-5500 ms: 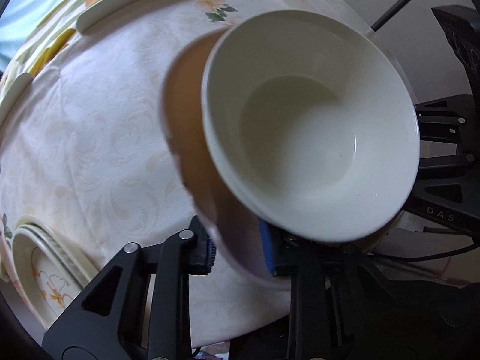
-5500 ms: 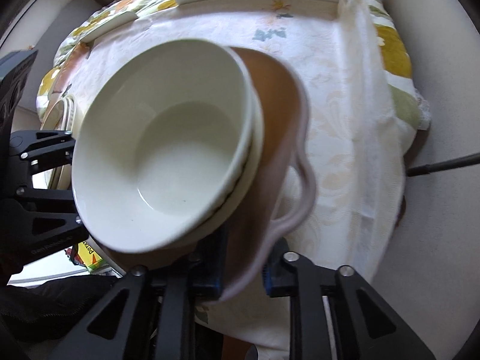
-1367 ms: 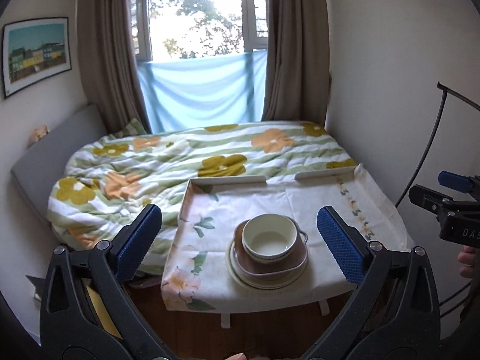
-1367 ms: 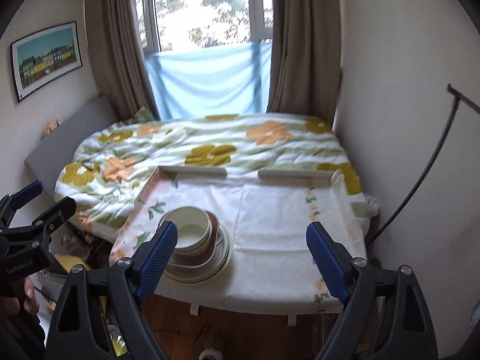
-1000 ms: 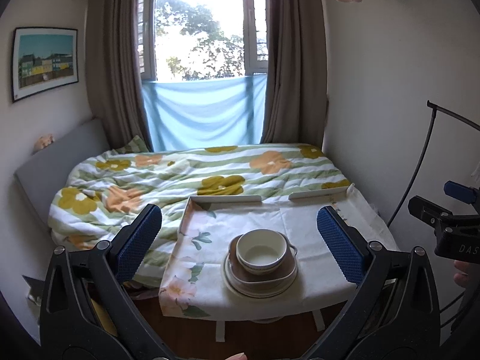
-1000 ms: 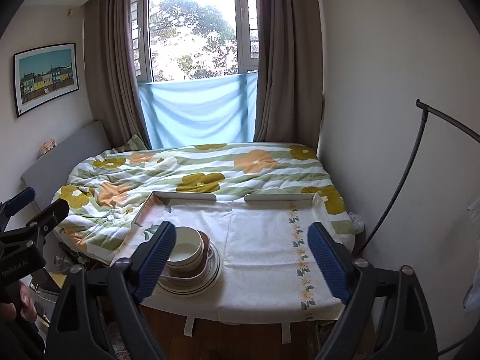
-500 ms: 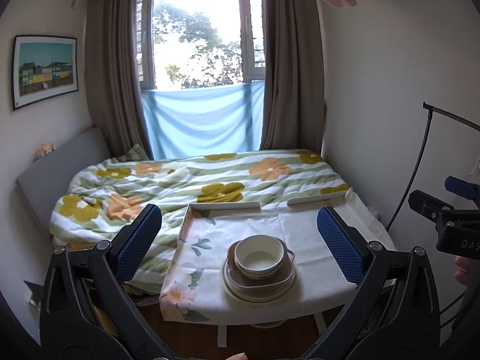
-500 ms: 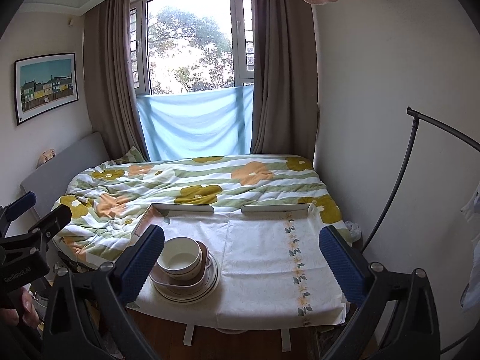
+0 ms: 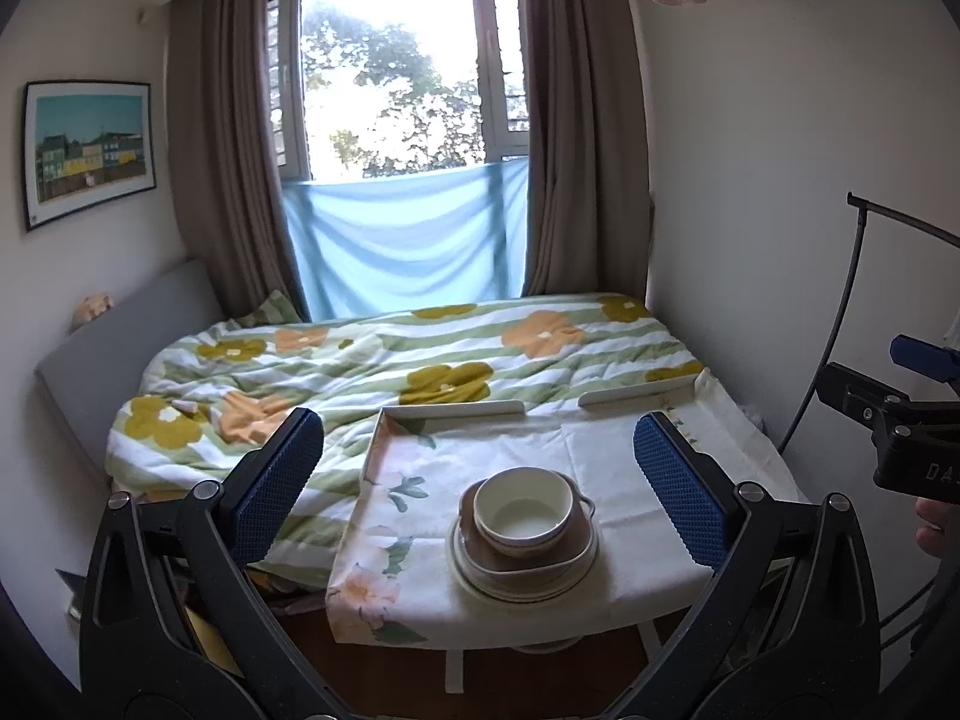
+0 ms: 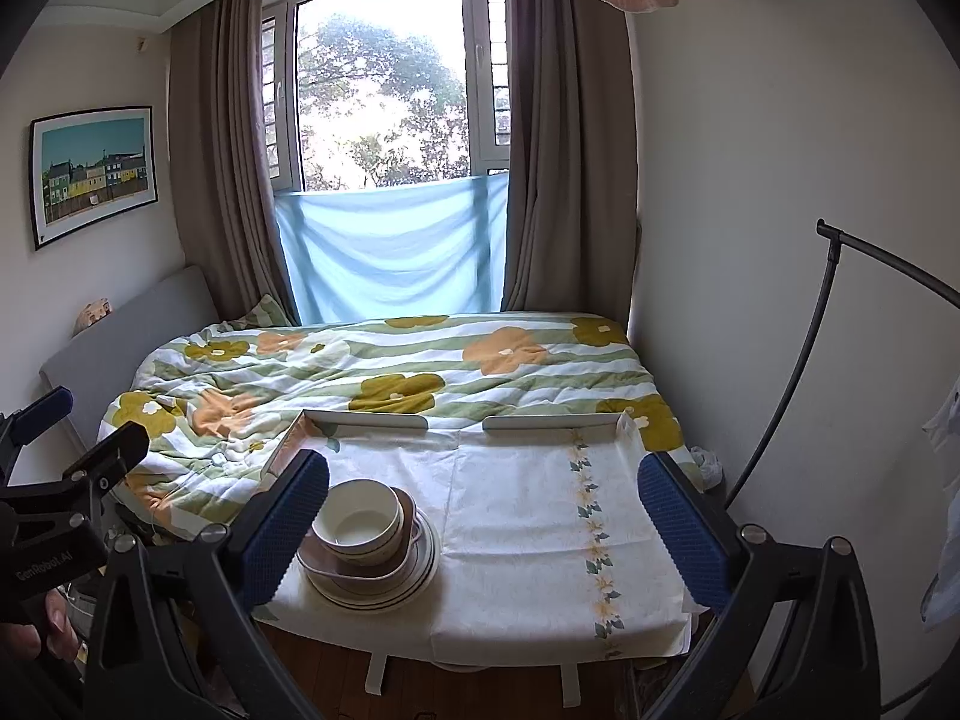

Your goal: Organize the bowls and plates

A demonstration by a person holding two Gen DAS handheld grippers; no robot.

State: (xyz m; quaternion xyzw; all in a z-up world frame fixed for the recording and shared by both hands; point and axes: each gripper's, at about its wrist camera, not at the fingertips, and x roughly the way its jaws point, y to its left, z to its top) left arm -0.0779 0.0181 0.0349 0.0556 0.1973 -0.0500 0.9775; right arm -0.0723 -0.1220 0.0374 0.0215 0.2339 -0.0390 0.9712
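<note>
A white bowl [image 9: 522,510] [image 10: 359,523] sits on top of a stack: under it a brown handled dish [image 9: 528,564] [image 10: 366,570], then cream plates [image 9: 522,591] [image 10: 384,591]. The stack stands near the front edge of the small cloth-covered table [image 9: 606,462] [image 10: 522,510]. My left gripper [image 9: 480,480] hangs wide open, well back from the table, with nothing between its fingers. My right gripper [image 10: 483,516] is also wide open and empty, equally far back. Each gripper shows at the side edge of the other's view.
A bed with a flowered duvet [image 9: 384,360] [image 10: 384,372] lies behind the table, under a curtained window. A black curved stand [image 10: 822,312] rises by the right wall. Wooden floor shows below the table's front edge. A person's fingers [image 10: 36,630] hold the left gripper's handle.
Both grippers let go of the stack and pulled far back from the table. Over the last second the views rose a little; the right gripper's jaws spread slightly wider. The stack has stayed put.
</note>
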